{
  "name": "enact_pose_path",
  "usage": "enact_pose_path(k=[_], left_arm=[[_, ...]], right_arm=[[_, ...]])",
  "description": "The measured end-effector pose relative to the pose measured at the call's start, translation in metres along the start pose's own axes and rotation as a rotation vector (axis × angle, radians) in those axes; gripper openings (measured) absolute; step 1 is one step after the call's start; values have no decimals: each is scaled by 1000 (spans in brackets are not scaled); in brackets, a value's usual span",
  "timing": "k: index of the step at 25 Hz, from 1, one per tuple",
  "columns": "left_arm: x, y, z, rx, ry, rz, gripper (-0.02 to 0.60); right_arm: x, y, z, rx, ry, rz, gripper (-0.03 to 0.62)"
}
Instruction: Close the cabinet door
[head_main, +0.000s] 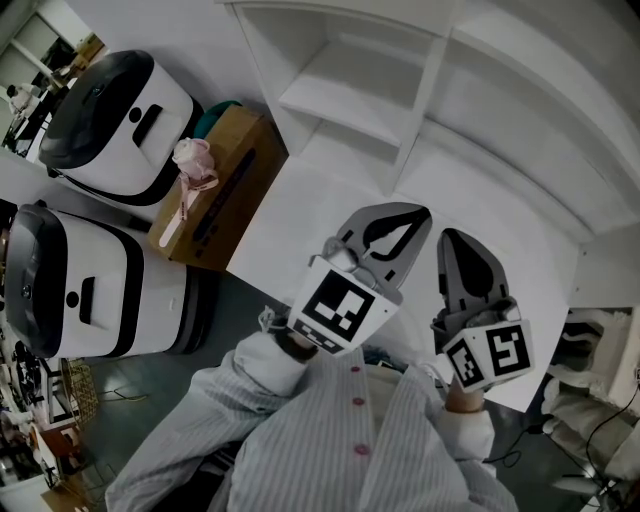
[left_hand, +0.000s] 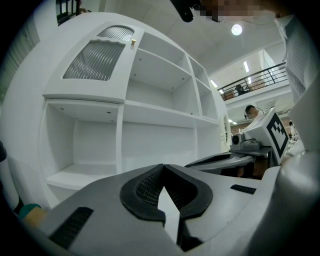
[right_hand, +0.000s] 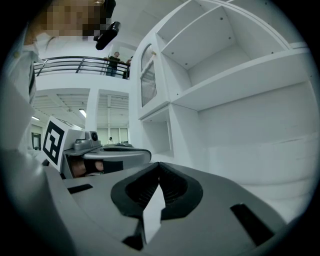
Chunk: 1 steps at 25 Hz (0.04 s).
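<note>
Nearest, the person's striped shirt (head_main: 340, 440) fills the bottom of the head view. Just ahead, the left gripper (head_main: 395, 210) and the right gripper (head_main: 456, 236) sit side by side, a little apart, both pointing at the white cabinet (head_main: 420, 130). Each has its jaws pressed together at the tips, with nothing between them. Beyond them stand the cabinet's open shelves. Higher up, the cabinet door (left_hand: 100, 55), arched with ribbed glass, covers the upper left compartment; whether it is fully shut cannot be told. Left of the cabinet stands a cardboard box (head_main: 225, 180)
</note>
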<state>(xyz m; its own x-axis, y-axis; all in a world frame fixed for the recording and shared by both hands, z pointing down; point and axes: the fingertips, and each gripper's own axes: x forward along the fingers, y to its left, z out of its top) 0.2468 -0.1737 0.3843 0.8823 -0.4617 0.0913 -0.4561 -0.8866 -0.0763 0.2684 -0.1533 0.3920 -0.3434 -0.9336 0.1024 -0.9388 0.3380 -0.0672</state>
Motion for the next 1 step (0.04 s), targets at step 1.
enact_pose_path(k=[1], left_arm=[[1,1,1,-5,-4,0,11]], right_arm=[[0,-1,0,-2,0,0,12]])
